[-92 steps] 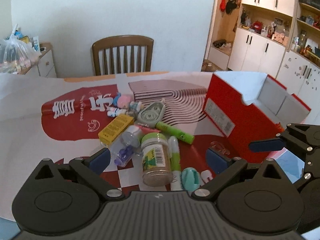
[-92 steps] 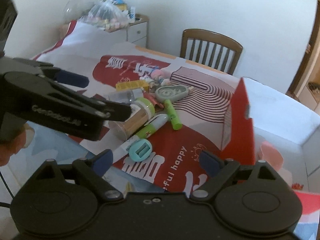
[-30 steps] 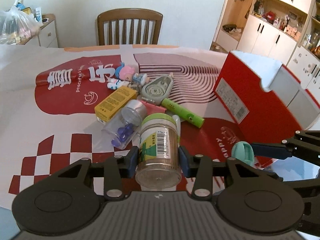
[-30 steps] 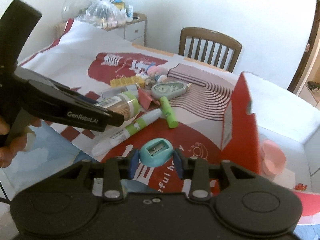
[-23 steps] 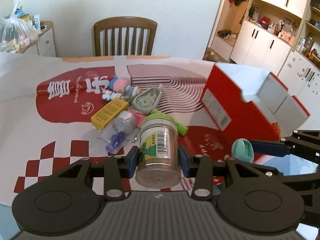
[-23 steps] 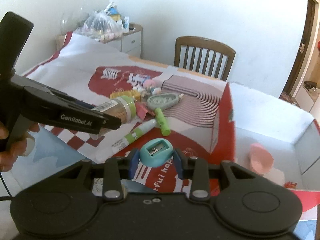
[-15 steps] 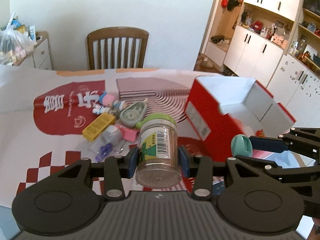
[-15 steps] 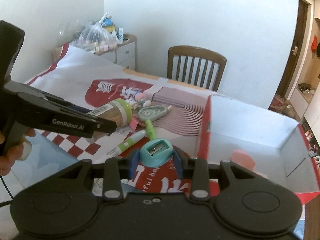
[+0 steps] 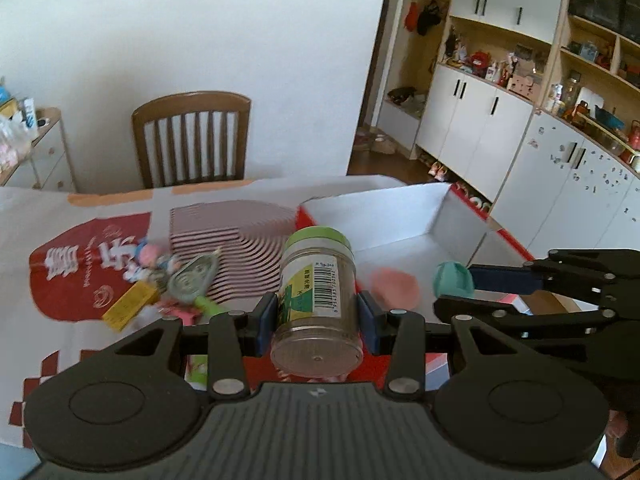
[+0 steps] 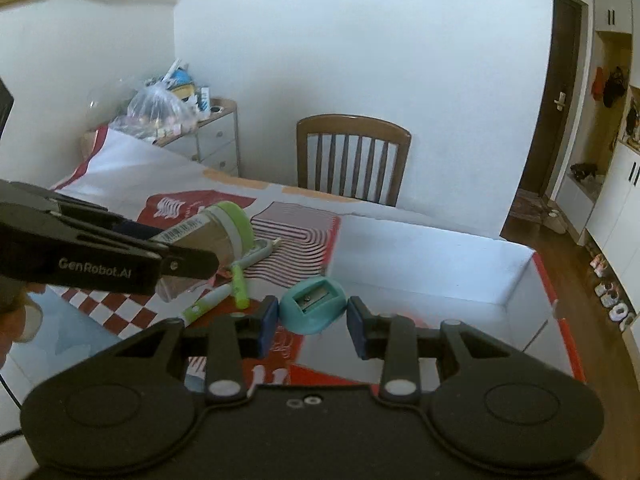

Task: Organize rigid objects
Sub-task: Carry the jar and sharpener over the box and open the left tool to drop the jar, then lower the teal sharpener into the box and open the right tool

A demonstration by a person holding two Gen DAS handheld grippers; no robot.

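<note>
Carrying a jar and a sharpener toward the red box

Gripping the jar [image 9: 316,304] across its clear body, my left gripper [image 9: 317,320] has both pads pressed on the side walls just above the base, the green lid pointing away from me at the centre of the left wrist frame. I judge it rigid, fairly light plastic with brownish contents, smooth and round, so it could twist or slide between flat pads; the hold near the base leaves the lidded end overhanging, and a grip nearer the middle would sit steadier

My right gripper [image 10: 312,320] carries the teal sharpener [image 10: 312,306] at the centre of the right wrist frame. The left pad touches it, but I see a sliver of gap at the right pad, so I cannot tell whether the clamp is firm. It looks small, hard and light, with rounded sides that give the pads little to bite on; its flatter faces would be the better place to hold

Both pieces hang over or beside the red box [image 9: 404,216], whose white inside fills the centre right of the left view, a pink object [image 9: 394,286] already lying in it. Pens and small toys lie on the tablecloth [image 9: 80,280] at the left
</note>
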